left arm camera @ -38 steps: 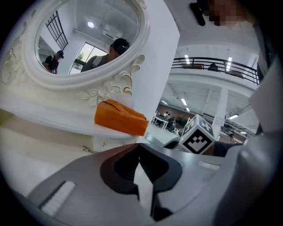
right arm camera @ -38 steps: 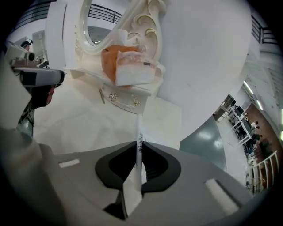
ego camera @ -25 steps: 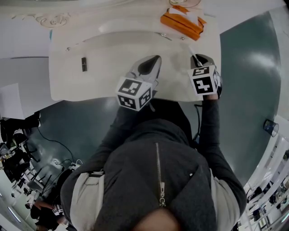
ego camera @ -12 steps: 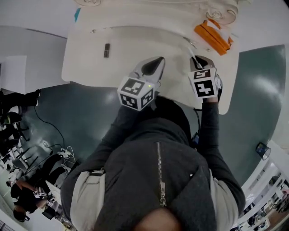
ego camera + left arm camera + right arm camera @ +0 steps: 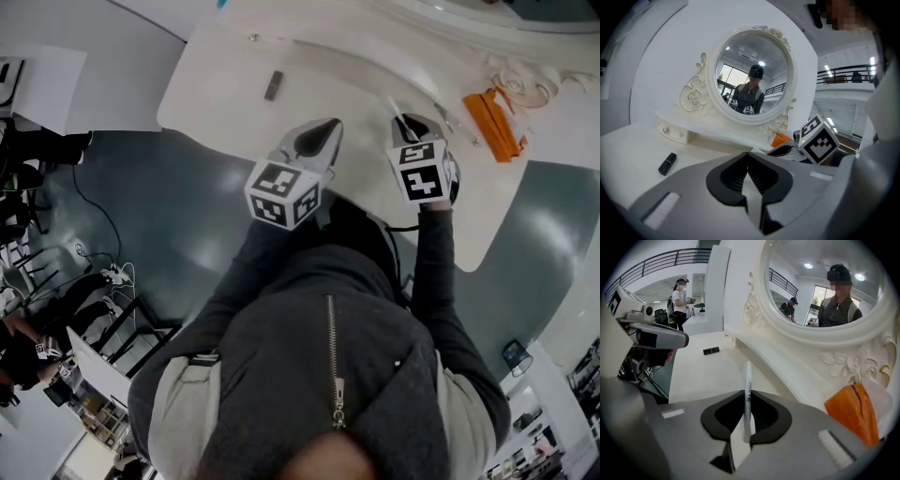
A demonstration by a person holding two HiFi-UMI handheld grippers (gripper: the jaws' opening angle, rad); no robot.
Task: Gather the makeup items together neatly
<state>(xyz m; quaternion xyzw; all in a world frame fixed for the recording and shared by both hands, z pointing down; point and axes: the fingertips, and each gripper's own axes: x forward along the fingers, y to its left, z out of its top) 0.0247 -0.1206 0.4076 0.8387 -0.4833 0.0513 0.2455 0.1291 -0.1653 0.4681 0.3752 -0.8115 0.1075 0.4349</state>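
My right gripper (image 5: pixel 410 122) is shut on a thin white makeup pencil (image 5: pixel 747 394) that sticks up and forward from its jaws over the white vanity table (image 5: pixel 356 84). My left gripper (image 5: pixel 319 136) hovers beside it with its jaws closed and nothing between them (image 5: pixel 749 174). A black lipstick (image 5: pixel 272 85) lies alone on the table's left part, ahead of both grippers (image 5: pixel 667 163) (image 5: pixel 711 350). An orange pouch (image 5: pixel 495 122) lies at the table's right end under the mirror (image 5: pixel 855 416).
An ornate white oval mirror (image 5: pixel 752 77) stands at the back of the table on a raised shelf with a small drawer knob (image 5: pixel 665 131). The table's curved front edge (image 5: pixel 234 155) drops to grey-green floor. People stand in the room behind.
The view has swung: the lipstick now sits nearer the grippers and the orange pouch has slid off to the right. Both grippers shifted left along the table, the pencil still gripped.
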